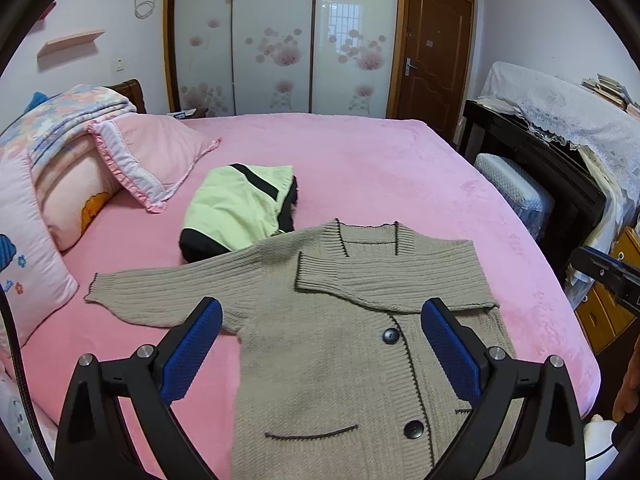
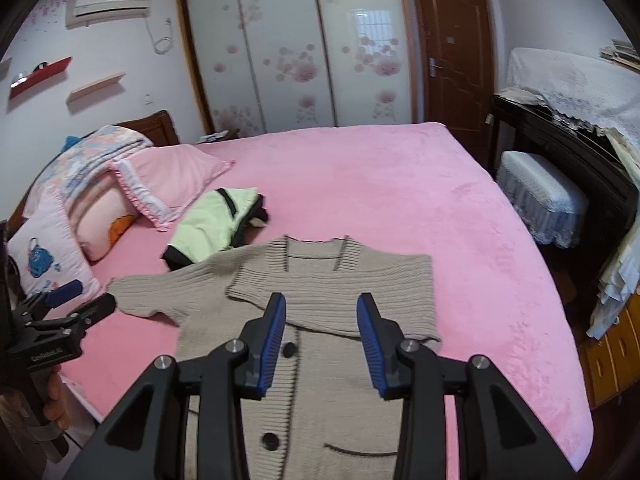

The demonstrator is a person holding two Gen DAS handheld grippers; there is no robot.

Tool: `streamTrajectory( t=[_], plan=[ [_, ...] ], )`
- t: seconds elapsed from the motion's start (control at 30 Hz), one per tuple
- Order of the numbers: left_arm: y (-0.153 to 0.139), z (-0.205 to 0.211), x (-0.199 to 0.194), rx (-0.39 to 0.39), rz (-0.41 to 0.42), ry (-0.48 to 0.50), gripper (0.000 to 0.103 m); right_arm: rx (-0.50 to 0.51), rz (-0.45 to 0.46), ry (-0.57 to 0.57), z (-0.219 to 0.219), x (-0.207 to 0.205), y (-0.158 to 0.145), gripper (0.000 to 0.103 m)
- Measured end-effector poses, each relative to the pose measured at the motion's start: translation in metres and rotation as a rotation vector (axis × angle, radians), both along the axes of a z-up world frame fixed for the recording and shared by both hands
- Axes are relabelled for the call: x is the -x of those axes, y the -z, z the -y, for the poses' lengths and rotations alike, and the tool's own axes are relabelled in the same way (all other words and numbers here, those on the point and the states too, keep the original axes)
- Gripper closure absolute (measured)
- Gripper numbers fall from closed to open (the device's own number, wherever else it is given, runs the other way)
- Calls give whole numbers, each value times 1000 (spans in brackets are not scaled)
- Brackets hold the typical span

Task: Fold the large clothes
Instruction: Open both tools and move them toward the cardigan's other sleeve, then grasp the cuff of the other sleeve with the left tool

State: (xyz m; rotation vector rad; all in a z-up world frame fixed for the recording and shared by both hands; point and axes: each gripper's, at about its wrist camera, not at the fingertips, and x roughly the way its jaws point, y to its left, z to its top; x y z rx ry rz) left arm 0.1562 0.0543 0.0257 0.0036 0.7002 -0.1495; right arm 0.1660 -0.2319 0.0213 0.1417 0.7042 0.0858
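Observation:
A beige knit cardigan [image 1: 332,344] with dark trim and buttons lies flat on the pink bed [image 1: 360,160]. Its right sleeve is folded across the chest; its left sleeve stretches out to the left. My left gripper [image 1: 322,318] is open and empty above the cardigan's chest. My right gripper [image 2: 322,312] is open and empty above the folded sleeve [image 2: 340,292]. The cardigan [image 2: 320,400] fills the near part of the right wrist view, where the left gripper [image 2: 82,300] shows at the left edge.
A folded green and black garment [image 1: 240,208] lies behind the cardigan, touching its left shoulder. Pillows [image 1: 152,156] and a folded quilt are stacked at the left. A dark piano [image 1: 552,168] with a lace cover and a covered stool [image 1: 516,196] stand right of the bed.

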Motion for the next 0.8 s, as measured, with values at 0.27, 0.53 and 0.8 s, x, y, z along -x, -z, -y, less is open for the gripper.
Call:
streamTrajectory(
  t=[0.27,0.53,0.8],
  plan=[
    [-10,-32,24,-5,44,-21,4,-2,26,-66,-45,5,-16,66],
    [-1,-82,32,75,65,-85,4,2,7,-153,-100,-7,-11,66],
    [29,-156,10,155,49,-208,4,13,50,-242,-162,-27,-1,66]
  ],
)
